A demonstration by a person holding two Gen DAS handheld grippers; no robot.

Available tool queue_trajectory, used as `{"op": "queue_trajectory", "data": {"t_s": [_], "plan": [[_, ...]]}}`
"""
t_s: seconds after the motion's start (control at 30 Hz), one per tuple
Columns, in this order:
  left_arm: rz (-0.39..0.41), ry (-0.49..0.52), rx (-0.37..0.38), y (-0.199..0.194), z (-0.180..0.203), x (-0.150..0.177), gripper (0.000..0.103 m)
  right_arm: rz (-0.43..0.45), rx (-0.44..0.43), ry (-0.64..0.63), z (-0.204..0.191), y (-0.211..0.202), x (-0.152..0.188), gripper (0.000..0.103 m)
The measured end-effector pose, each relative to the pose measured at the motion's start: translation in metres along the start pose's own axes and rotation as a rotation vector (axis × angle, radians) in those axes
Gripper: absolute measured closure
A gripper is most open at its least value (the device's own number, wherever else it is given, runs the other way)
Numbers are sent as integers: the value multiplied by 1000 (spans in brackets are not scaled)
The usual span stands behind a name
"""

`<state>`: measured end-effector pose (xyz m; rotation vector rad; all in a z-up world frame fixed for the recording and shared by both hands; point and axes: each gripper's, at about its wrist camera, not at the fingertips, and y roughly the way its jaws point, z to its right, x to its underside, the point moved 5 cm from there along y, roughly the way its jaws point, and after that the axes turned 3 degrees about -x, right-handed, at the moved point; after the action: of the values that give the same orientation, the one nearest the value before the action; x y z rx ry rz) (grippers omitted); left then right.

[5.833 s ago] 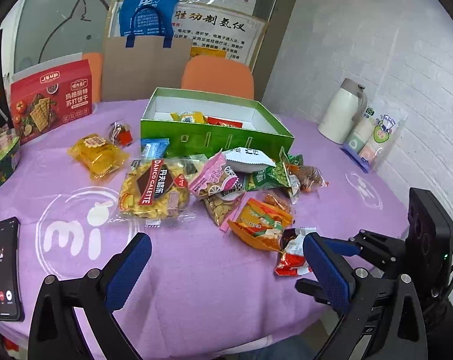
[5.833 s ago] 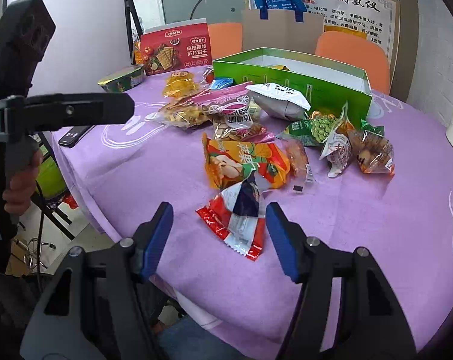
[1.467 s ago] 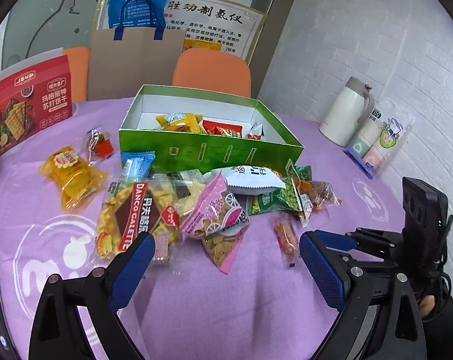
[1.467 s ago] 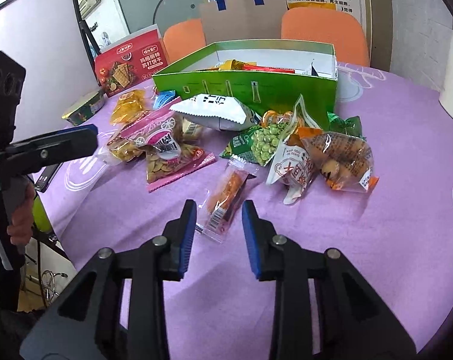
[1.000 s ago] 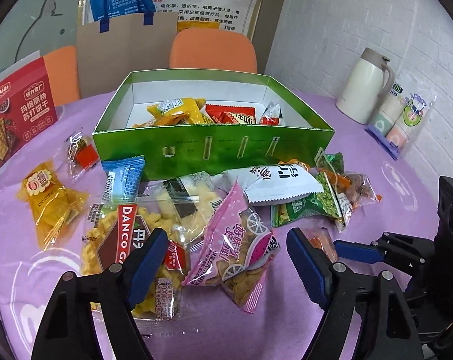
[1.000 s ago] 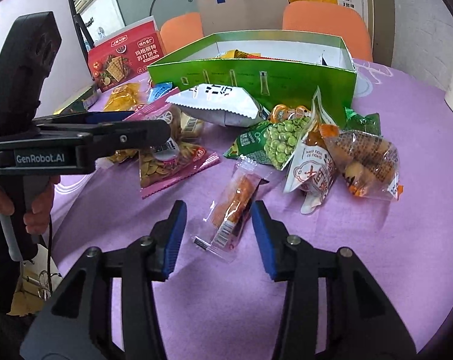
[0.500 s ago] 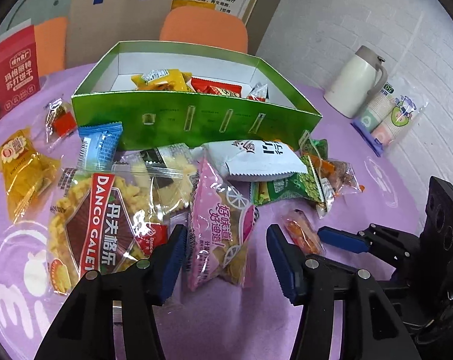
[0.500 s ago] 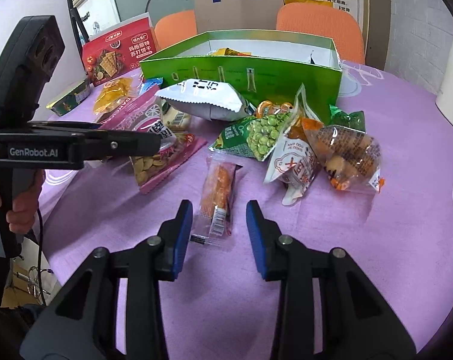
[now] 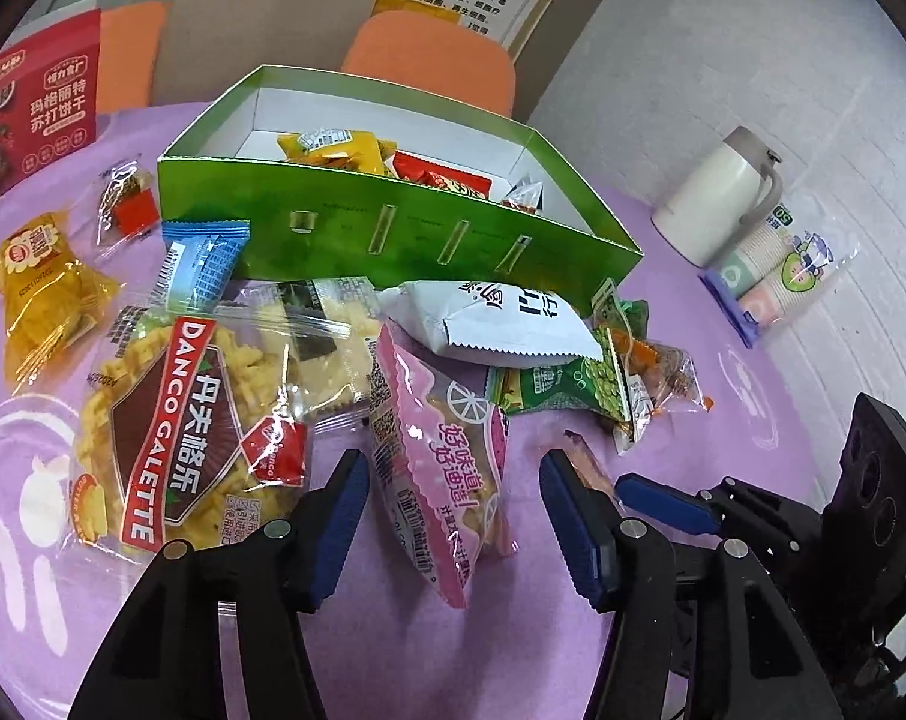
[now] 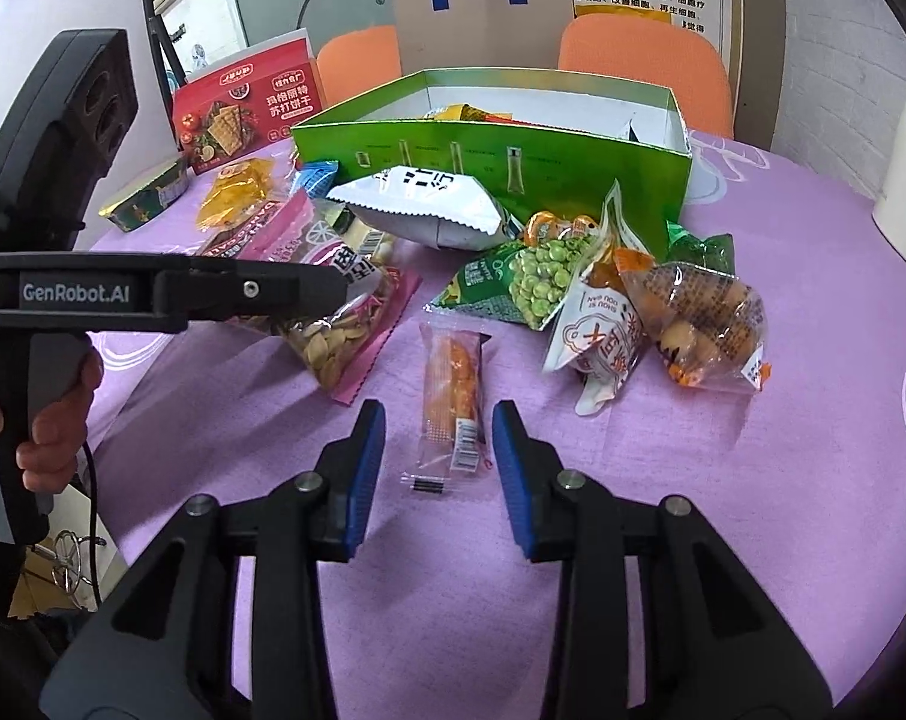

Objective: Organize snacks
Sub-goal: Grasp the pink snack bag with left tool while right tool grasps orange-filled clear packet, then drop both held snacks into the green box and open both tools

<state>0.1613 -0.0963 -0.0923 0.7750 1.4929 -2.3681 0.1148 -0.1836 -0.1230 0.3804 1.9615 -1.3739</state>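
Note:
A green open box (image 9: 393, 234) holds a few packets at the back of the purple table. Loose snacks lie in front of it. My left gripper (image 9: 453, 516) is open and straddles the near end of a pink lemon-print packet (image 9: 447, 456), pads apart from it. In the right wrist view that packet (image 10: 345, 312) sits under the left gripper's black arm (image 10: 153, 294). My right gripper (image 10: 440, 462) is open around the near end of a small clear packet with an orange snack (image 10: 453, 390), flat on the cloth. The box (image 10: 513, 162) stands beyond.
Around the pink packet lie a Danco Galette bag (image 9: 177, 420), a white packet (image 9: 501, 318), a green pea packet (image 9: 561, 384), a blue packet (image 9: 201, 264) and a yellow one (image 9: 39, 294). A white flask (image 9: 723, 204) and cups (image 9: 777, 270) stand right; a red cracker box (image 9: 39, 102) stands left.
My left gripper has come forward and down over the pink packet, its fingers narrowing. The right gripper has settled around the small orange packet. Two packets lying near earlier are off the cloth.

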Motion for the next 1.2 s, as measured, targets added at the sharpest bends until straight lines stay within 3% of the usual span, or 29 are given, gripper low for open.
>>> {"op": "queue_trajectory", "data": {"t_s": [0.07,0.17,0.2,0.23,0.4,0.67,0.83,1.03,1.2], "plan": [[-6,16,-13,4,3,0,42,-12,3,8,1,4,1,64],[-9,32,-25,6,5,3,45,-18,6,9,1,5,2,79],[-8,38,-31,5,5,4,60,-19,0,14,1,3,2,80],[-14,40,-25,4,5,5,66,-22,-7,18,0,2,3,81],[6,27,7,-15,6,10,77,7,-31,-1,-8,-21,1,81],[173,43,70,-97,15,-24,77,141,-47,4,-5,-70,-42,81],[277,19,33,-124,8,-73,77,224,-28,18,4,-80,-84,81],[297,-18,-25,-106,-12,-129,77,243,-10,54,24,-54,-127,81],[254,-23,-59,-63,-26,-148,77,205,0,95,47,-18,-145,81]]}}
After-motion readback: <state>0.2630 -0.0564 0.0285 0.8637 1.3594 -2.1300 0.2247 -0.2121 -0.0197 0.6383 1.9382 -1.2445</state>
